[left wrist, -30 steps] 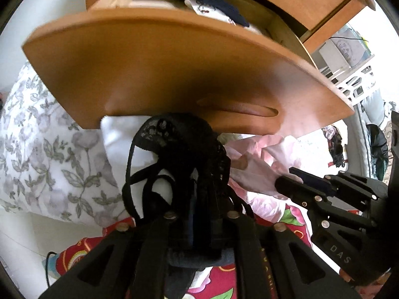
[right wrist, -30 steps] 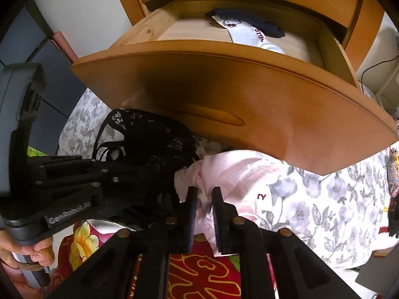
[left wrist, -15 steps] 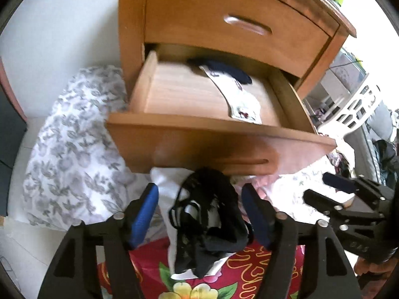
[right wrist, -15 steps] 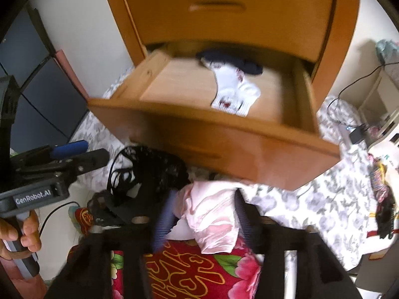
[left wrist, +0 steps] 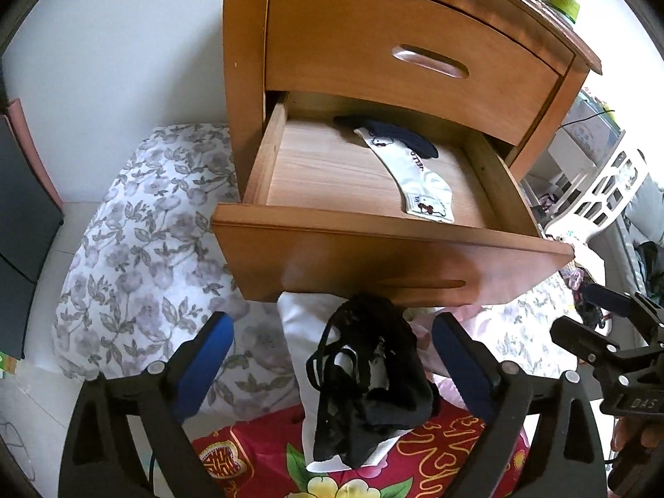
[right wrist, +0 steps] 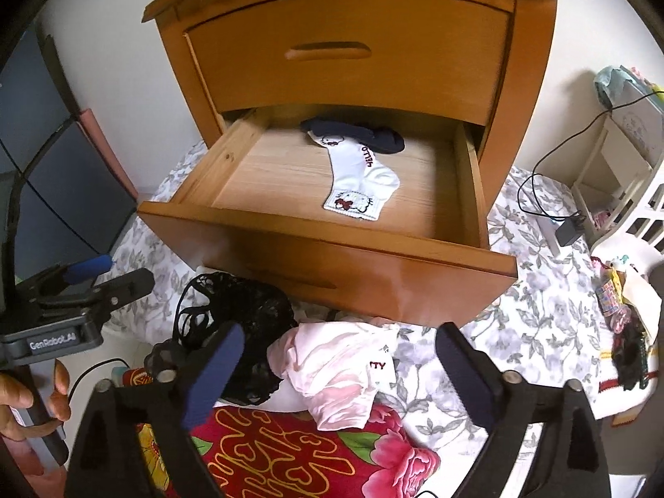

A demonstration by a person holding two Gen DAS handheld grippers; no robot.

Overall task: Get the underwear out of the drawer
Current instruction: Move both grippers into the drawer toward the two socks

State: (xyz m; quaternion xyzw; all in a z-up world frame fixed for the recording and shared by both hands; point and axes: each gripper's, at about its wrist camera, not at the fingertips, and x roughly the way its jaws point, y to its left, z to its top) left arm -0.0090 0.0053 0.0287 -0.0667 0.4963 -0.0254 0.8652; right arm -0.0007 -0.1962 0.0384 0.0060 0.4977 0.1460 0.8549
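left wrist: steep down, near | right wrist: same | shared: open drawer [left wrist: 373, 245] [right wrist: 332, 249]

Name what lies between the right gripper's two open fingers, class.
In the right wrist view, the pink underwear lies between the right gripper's fingers, loose on the bedding; its jaws have just been opening.

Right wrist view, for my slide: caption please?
Open right gripper above pink underwear; white sock in wooden drawer.
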